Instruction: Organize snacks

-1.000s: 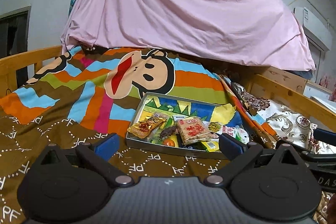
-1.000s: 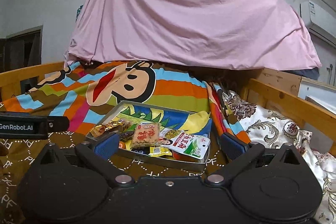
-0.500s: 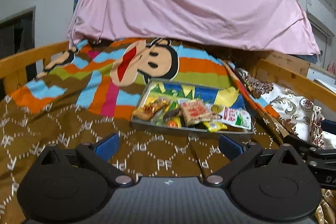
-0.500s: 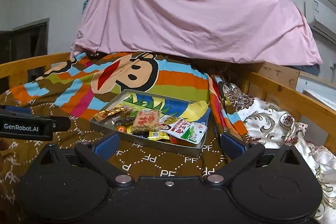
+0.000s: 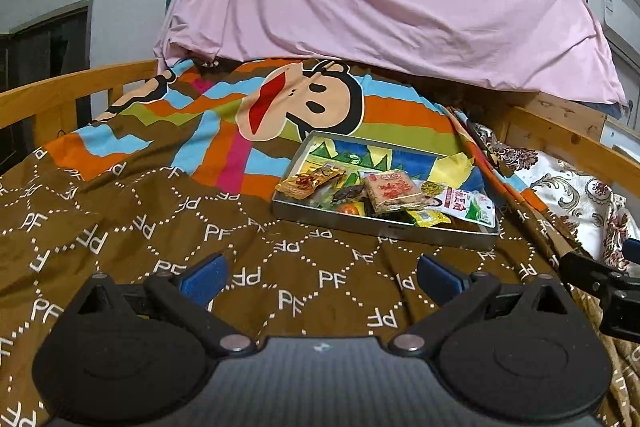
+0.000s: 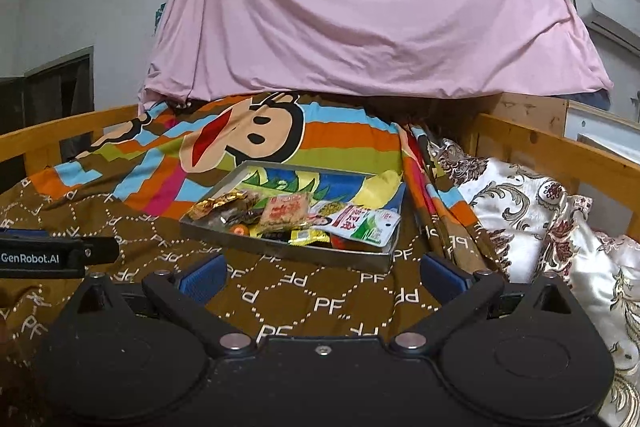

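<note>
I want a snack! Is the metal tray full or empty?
Partly full: the metal tray holds snack packets heaped at its near end; its far end is bare.

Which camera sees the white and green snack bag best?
The right wrist view. There the white and green snack bag lies nearly whole at the tin tray's right front corner, facing the camera. In the left wrist view the same bag sits farther off to the right and looks smaller.

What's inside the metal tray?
The metal tray holds a heap of snack packets: a white-green pouch and a pink pack on top. Lower packets are mostly covered.
</note>
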Available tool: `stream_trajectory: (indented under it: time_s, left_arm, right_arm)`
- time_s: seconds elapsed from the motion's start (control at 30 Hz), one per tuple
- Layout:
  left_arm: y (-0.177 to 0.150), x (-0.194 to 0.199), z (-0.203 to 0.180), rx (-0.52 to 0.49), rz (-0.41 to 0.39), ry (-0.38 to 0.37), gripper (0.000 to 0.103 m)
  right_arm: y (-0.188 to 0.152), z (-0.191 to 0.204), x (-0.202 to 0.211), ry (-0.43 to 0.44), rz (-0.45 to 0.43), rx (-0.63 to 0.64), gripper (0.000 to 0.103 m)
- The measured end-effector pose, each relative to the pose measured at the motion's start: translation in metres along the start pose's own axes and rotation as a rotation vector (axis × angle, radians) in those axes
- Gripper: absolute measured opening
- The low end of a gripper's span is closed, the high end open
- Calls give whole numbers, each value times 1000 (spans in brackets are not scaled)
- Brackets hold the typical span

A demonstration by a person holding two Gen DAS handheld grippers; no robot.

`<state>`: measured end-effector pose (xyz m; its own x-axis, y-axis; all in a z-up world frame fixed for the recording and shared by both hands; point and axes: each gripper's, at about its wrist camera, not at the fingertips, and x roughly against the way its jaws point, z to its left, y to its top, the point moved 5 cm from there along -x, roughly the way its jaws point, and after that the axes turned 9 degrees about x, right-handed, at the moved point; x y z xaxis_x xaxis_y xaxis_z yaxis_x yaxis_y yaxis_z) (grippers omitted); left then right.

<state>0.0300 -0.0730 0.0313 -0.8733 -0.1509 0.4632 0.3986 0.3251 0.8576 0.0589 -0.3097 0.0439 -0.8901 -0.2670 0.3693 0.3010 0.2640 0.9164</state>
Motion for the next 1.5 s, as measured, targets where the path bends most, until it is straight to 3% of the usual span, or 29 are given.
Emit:
stream_trajectory:
  time_s: [0.23, 0.47, 0.83, 1.5]
  left_arm:
    - [-14, -2, 3, 2, 43, 4, 103]
    - [-17, 6, 3, 7, 14, -14, 103]
    - [-32, -6, 1, -24, 71, 34, 103]
    - [-40, 2, -1, -50, 53, 48, 103]
  right_arm:
    - [-12, -1, -1, 9, 15, -16, 102]
    - [-18, 2, -2, 16, 18, -11, 102]
    - [-33, 9, -11, 65, 38, -1, 102]
    - [-37, 9, -12, 64, 58, -8, 102]
